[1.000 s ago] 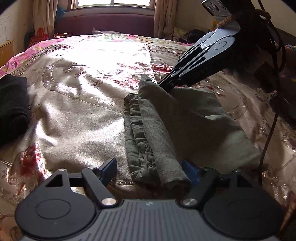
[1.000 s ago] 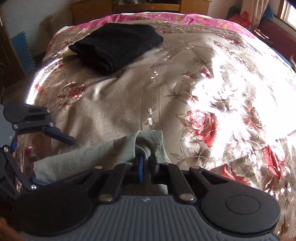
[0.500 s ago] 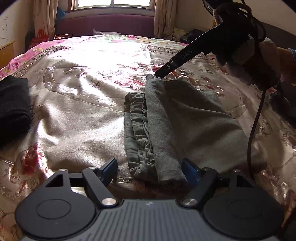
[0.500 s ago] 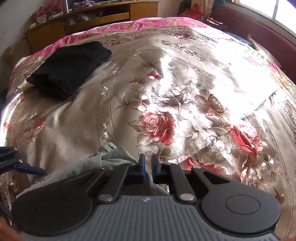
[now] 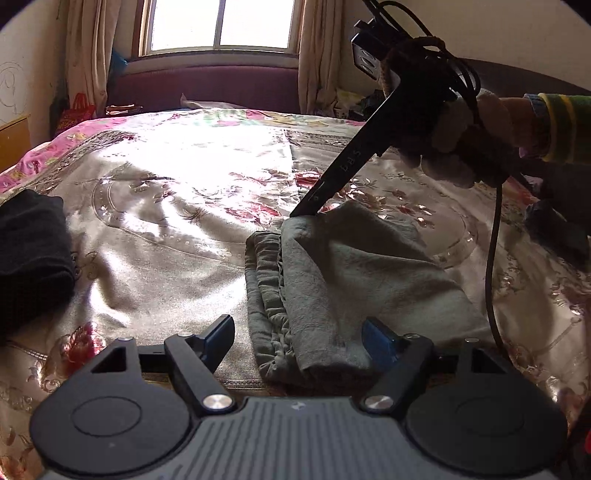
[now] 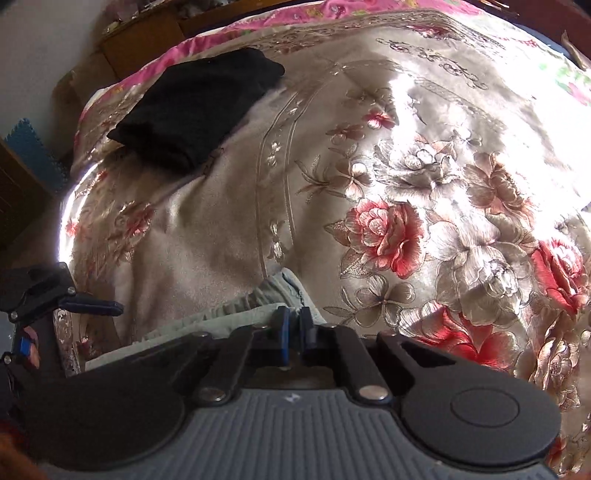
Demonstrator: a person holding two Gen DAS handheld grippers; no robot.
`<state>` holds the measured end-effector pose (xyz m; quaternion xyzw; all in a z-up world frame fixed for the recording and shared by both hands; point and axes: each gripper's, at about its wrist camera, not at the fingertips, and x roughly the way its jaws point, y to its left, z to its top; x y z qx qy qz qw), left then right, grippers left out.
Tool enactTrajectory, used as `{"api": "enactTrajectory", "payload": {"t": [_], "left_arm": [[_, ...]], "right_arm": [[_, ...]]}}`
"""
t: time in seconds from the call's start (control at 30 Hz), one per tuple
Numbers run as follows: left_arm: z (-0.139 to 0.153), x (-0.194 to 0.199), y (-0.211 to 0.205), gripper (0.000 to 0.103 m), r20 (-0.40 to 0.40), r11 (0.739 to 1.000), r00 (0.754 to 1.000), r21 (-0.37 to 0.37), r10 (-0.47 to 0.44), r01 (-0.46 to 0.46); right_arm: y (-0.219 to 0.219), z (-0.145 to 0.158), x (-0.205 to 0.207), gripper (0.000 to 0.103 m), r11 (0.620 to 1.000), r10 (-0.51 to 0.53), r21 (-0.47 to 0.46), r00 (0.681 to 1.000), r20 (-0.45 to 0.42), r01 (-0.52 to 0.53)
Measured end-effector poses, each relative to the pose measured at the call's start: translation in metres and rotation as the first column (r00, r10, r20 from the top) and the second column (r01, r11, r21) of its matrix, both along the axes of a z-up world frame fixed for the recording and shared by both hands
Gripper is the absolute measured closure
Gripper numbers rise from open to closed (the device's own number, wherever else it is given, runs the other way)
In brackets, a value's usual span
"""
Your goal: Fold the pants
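- Since half a second ago the right gripper (image 6: 293, 326) has tipped steeper over the far corner of the pants (image 5: 354, 280), and the left wrist view now takes in the window (image 5: 218, 24) above the bed; the pants themselves lie as they did.
- Nearest, the left gripper (image 5: 299, 338) hangs at the near edge of the bedspread (image 5: 155, 236) with its blue-padded fingers (image 5: 221, 334) spread wide — one on either side of the near end of the pants, gripping nothing.
- The pants are grey-green and folded into a long bundle that runs from the near edge toward the middle of the bed, with a gathered waistband edge showing along the left side.
- At the far end of the bundle the right gripper comes down slanted from the right, its tip at the raised corner of the cloth; in its own view the jaws are pressed nearly together, though whether fabric sits between them I cannot tell.
- The gloved right hand (image 5: 469, 144) holds that tool, a black cable (image 5: 493, 258) trailing down past the right side of the pants.
- Well apart, by the left edge of the bed, lies a folded black garment (image 5: 29, 258).
- Farthest back, curtains (image 5: 317, 55) flank the window.
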<state>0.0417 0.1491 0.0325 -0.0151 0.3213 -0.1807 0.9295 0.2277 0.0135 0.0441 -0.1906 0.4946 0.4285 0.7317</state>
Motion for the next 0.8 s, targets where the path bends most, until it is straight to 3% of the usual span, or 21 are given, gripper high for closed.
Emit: {"api": "enactTrajectory", "payload": {"t": [0.1,0.17,0.27,0.33,0.5,0.6,0.67,0.73,0.8], "left_arm": [[0.003,0.006,-0.007,0.024,0.008,1.0,1.0,-0.019,-0.018,0.019],[-0.012,0.017,-0.017,0.044,-0.077,0.999,0.997,0.013,-0.028,0.029],[-0.028,0.023,-0.017,0.044,-0.122,1.0,0.992,0.012,0.002,-0.001],[-0.028,0.024,-0.014,0.044,-0.132,1.0,0.991,-0.015,0.007,-0.009],[-0.028,0.02,-0.013,0.044,-0.124,1.0,0.992,-0.011,0.001,-0.002],[-0.028,0.02,-0.011,0.044,-0.123,0.999,0.992,-0.033,0.009,-0.013],[-0.028,0.017,-0.011,0.044,-0.12,0.999,0.993,-0.038,0.011,-0.016],[-0.028,0.017,-0.012,0.044,-0.115,0.999,0.993,-0.033,0.01,-0.013],[-0.029,0.017,-0.013,0.044,-0.109,1.0,0.994,-0.022,0.003,-0.006]], "right_arm": [[-0.001,0.004,0.01,0.098,0.995,-0.085,0.053,0.996,-0.014,0.085],[-0.002,0.006,0.023,0.099,0.982,-0.159,0.097,0.987,-0.012,0.16],[-0.003,0.002,0.035,0.098,0.971,-0.202,0.115,0.978,-0.058,0.208],[-0.002,0.002,0.033,0.097,0.977,-0.199,0.082,0.98,0.003,0.198],[-0.017,0.014,0.031,0.091,0.98,-0.185,0.082,0.981,0.064,0.18],[-0.022,0.018,0.027,0.089,0.987,-0.127,0.103,0.992,0.017,0.124],[-0.019,0.016,0.021,0.073,0.992,-0.054,0.11,0.998,-0.01,0.055],[-0.012,0.01,0.01,0.065,0.998,0.031,0.059,0.999,0.019,-0.032],[-0.003,0.001,0.001,0.066,0.993,0.118,-0.008,0.993,0.027,-0.118]]}}
